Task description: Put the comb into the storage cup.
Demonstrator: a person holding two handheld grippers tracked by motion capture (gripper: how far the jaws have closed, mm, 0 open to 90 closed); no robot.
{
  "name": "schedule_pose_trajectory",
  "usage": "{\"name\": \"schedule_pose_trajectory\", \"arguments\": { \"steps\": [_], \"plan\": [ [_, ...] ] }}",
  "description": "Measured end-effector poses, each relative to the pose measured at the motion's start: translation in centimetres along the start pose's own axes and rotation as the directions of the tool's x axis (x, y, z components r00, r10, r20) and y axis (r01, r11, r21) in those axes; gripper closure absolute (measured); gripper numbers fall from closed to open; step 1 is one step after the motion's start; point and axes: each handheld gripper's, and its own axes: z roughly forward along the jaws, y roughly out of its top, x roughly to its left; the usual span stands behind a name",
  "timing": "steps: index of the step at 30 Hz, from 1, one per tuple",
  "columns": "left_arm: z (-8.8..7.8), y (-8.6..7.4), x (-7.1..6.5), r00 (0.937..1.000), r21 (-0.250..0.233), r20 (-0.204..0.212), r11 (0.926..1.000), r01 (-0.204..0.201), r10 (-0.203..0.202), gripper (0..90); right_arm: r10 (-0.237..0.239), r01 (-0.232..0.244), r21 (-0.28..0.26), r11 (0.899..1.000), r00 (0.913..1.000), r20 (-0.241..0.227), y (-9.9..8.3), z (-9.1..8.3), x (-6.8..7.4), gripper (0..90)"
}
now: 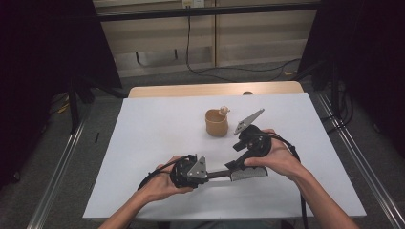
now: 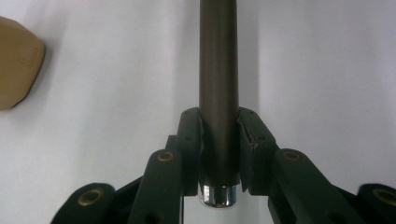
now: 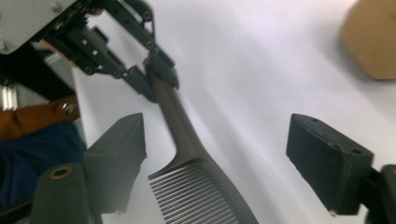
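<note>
Right now, a dark comb is held just above the white table, near the person's edge of it. Its thin handle is squeezed by the left gripper, whose jaws are closed tight on it. In the left gripper view, the handle of the comb is seen running straight up between the two black jaws, and its shiny end is seen at the bottom. The left gripper is held low over the table.

The right gripper is held over the toothed end of the comb. Its jaws are wide apart and nothing is pressed by them. In the right gripper view, the comb is seen between the two pads of the right gripper, but it is not touched by either pad. The left gripper is seen farther off, shut on the handle.

A tan cup is set on the table behind the grippers, well apart from the comb.
</note>
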Motion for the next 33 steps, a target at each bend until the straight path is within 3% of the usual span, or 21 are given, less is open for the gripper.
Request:
{"name": "schedule_pose_trajectory", "arguments": {
  "steps": [5,10,12,16,20,24,28,31,33],
  "plan": [
    [-0.6,-0.4,0.0,0.9998,-0.046,0.000,0.9987,0.021,-0.021,72.9,0.015,-0.010,-0.092,0.996,0.9982,0.058,-0.7,-1.0,-0.2,11.0],
    [-1.2,-1.2,0.3,0.9974,-0.077,0.003,0.9944,0.073,-0.073,72.9,0.043,-0.021,-0.198,0.980,0.9935,0.105,-1.6,-1.8,0.0,7.2],
    [-1.4,-1.5,0.3,0.9966,-0.091,-0.018,0.9927,0.079,-0.081,72.9,0.053,-0.027,-0.244,0.969,0.9934,0.101,-1.9,-2.3,0.0,7.0],
    [-1.5,-2.1,0.6,0.9943,-0.090,0.000,0.9902,0.107,-0.107,72.9,0.075,-0.041,-0.325,0.945,0.9931,0.091,-2.6,-2.9,0.0,6.1],
    [-1.7,-2.5,0.9,0.9909,-0.116,-0.013,0.9845,0.132,-0.134,72.9,0.076,-0.035,-0.371,0.928,0.9923,0.097,-3.2,-3.2,0.3,4.8],
    [-2.1,-3.0,1.3,0.9848,-0.140,-0.013,0.9755,0.170,-0.173,72.9,0.126,-0.033,-0.434,0.900,0.9738,0.189,-3.8,-4.0,0.5,5.5],
    [-2.4,-3.6,1.5,0.9779,-0.169,-0.013,0.9643,0.203,-0.209,72.9,0.173,-0.040,-0.506,0.862,0.9603,0.219,-4.7,-5.0,0.3,5.3],
    [-2.5,-3.8,1.6,0.9738,-0.191,-0.009,0.9564,0.221,-0.227,72.9,0.202,-0.053,-0.527,0.848,0.9525,0.228,-5.5,-5.2,0.3,5.3],
    [-2.5,-3.8,1.7,0.9717,-0.203,-0.014,0.9523,0.228,-0.236,72.9,0.205,-0.045,-0.533,0.845,0.9476,0.245,-6.0,-5.2,0.4,5.4]
  ]
}}
